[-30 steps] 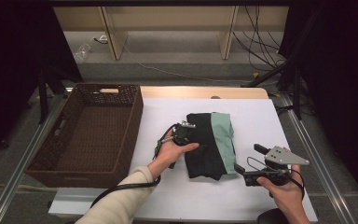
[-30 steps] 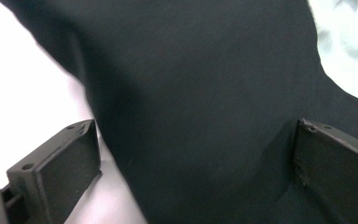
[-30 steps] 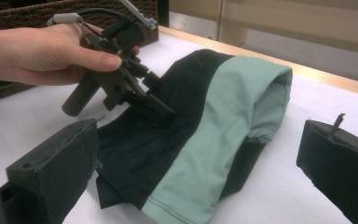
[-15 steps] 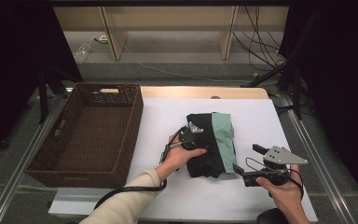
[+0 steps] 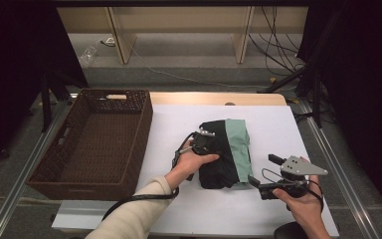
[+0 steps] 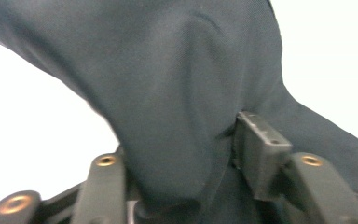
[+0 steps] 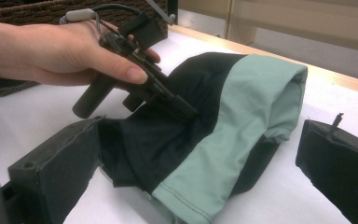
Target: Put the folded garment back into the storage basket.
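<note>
A folded garment (image 5: 218,158), black with a mint-green band (image 5: 239,145), lies on the white table (image 5: 204,214). My left gripper (image 5: 210,143) sits over the garment's left half, pointing down into the black cloth. Its jaws have just been closing, and in the left gripper view a bunched fold of black fabric (image 6: 182,93) is pinched in my left gripper (image 6: 182,172), with one pad (image 6: 260,148) pressing into it. My right gripper (image 5: 263,170) stands open by the garment's near right corner. Seen from my right gripper (image 7: 198,168), its jaws straddle the garment's edge (image 7: 223,154) without touching it.
A dark brown wicker basket (image 5: 142,130) stands on the left of the table, nothing visible inside it. Wooden shelf legs and cables lie beyond the table's far edge. Metal rails run along both sides of the table.
My left hand slid right onto the garment and its jaws narrowed on the black cloth, bunching it up. The right hand stayed put.
</note>
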